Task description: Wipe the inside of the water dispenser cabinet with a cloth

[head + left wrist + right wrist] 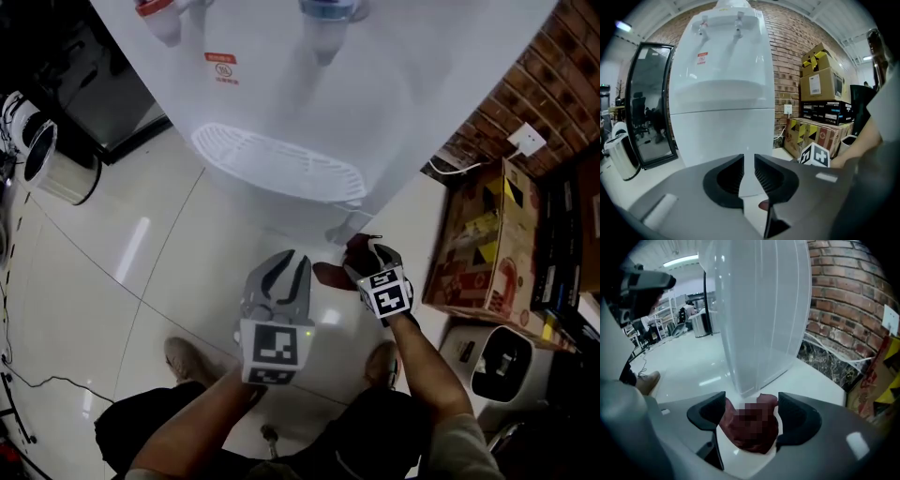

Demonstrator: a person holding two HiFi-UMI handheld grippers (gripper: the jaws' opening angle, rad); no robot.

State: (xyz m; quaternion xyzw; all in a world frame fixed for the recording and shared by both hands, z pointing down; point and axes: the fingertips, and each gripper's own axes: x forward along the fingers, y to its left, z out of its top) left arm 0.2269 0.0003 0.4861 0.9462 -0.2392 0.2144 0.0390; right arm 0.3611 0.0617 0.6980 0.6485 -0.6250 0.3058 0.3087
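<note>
Head view: a person stands before a white water dispenser [309, 103], a gripper in each hand. The left gripper [291, 261] is empty, its jaws drawn almost together. The right gripper [362, 253] reaches to the dispenser's foot, where a dark red cloth [330, 274] lies low by the base. It is crumpled, and its longer side runs across the picture, out to the left of the jaws. A cardboard box [473, 253] stands open at the right with yellow-and-black printed items inside that cannot be made out. A pale bin [66, 178] stands at the left and a white bin [502, 361] at lower right; the contents of both are out of sight.

Left gripper view: the jaws of the left gripper [748, 161] leave only a thin slit, with nothing in it, and point at the dispenser's [722, 93] plain white lower front. Closed cartons [820, 79] are stacked by the brick wall.

Right gripper view: the jaws of the right gripper [751, 406] stand wide apart. The cloth [750, 430] is bunched between them and brushes both inner faces. Its length runs along the jaws toward the dispenser's [759, 310] bottom corner.
</note>
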